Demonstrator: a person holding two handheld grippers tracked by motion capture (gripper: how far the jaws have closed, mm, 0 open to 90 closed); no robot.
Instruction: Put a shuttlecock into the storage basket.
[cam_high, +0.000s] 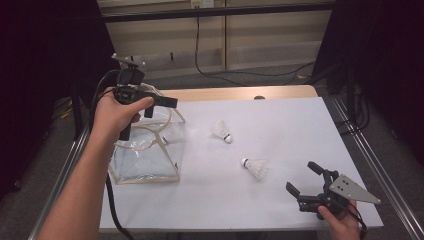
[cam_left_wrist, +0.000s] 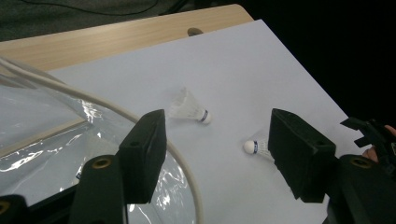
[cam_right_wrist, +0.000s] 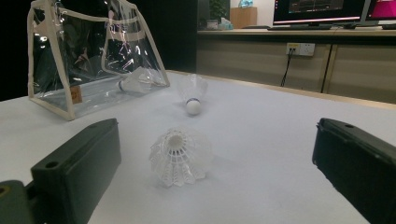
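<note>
I am judging the work one third done: one shuttlecock (cam_right_wrist: 133, 81) is lying inside the clear bag (cam_high: 145, 150) at the left, and my left gripper (cam_high: 159, 106) is hovering above it, jaws apart and empty. Two shuttlecocks (cam_high: 221, 131) (cam_high: 255, 167) are waiting on the white sheet (cam_high: 280, 120). My right gripper (cam_high: 306, 177), jaws wide, is facing the nearer one; nothing is blocking it.

A white sheet (cam_high: 280, 125) covers the wooden table (cam_high: 235, 93). Beyond it, at twelve o'clock, stands a beige panelled wall (cam_high: 260, 30) with a socket (cam_high: 202, 3) and a black cable (cam_high: 210, 65) trailing down to the grey floor (cam_high: 240, 76). Dark curtains hang at nine and three o'clock (metal rails (cam_high: 370, 160) flank the table).
</note>
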